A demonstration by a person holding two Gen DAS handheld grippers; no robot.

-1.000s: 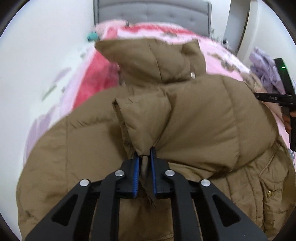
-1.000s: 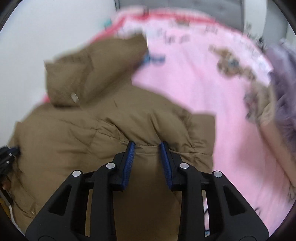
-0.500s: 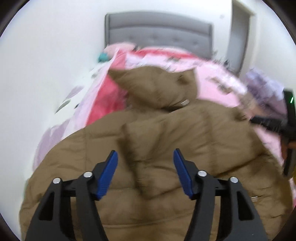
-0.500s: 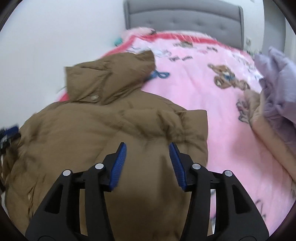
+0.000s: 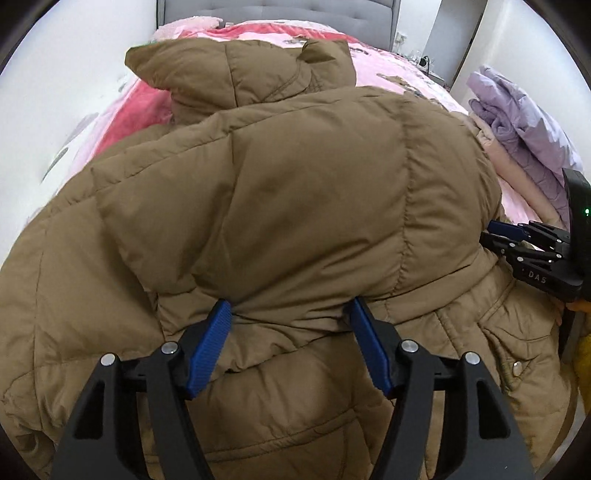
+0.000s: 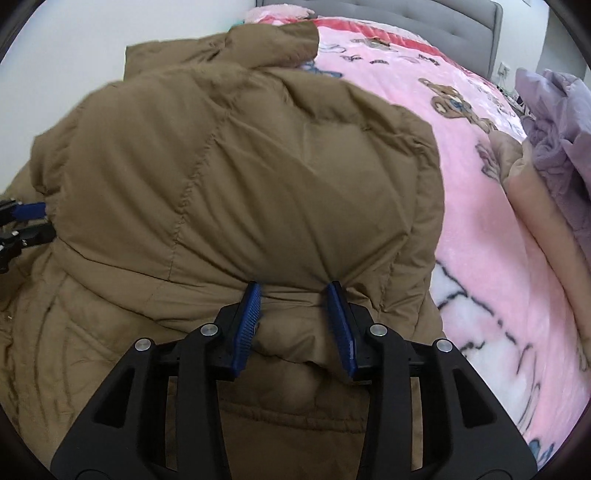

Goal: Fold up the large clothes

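A brown puffer jacket (image 5: 295, 192) lies across the pink bed, hood (image 5: 236, 66) toward the headboard, both sleeves folded over its body. My left gripper (image 5: 289, 304) hovers just over the folded left sleeve's lower edge, its jaws opening wide, with the fabric edge between the blue pads (image 5: 210, 343) but not squeezed. My right gripper (image 6: 294, 288) sits at the lower edge of the right sleeve (image 6: 258, 177), its jaws closing around a puffy fold that bulges between the pads. Each gripper shows at the other view's edge: right gripper (image 5: 491, 238), left gripper (image 6: 40, 221).
The pink cartoon-print blanket (image 6: 480, 229) covers the bed to the right of the jacket. A heap of lilac and beige bedding (image 5: 524, 129) lies at the right side. A white wall (image 5: 55, 74) runs along the left; a grey headboard (image 6: 406, 11) stands at the far end.
The left gripper let go of the sleeve cuff and opened wide; the sleeve now lies flat over the jacket. Both grippers dropped closer to the jacket. The right jaws widened, then narrowed.
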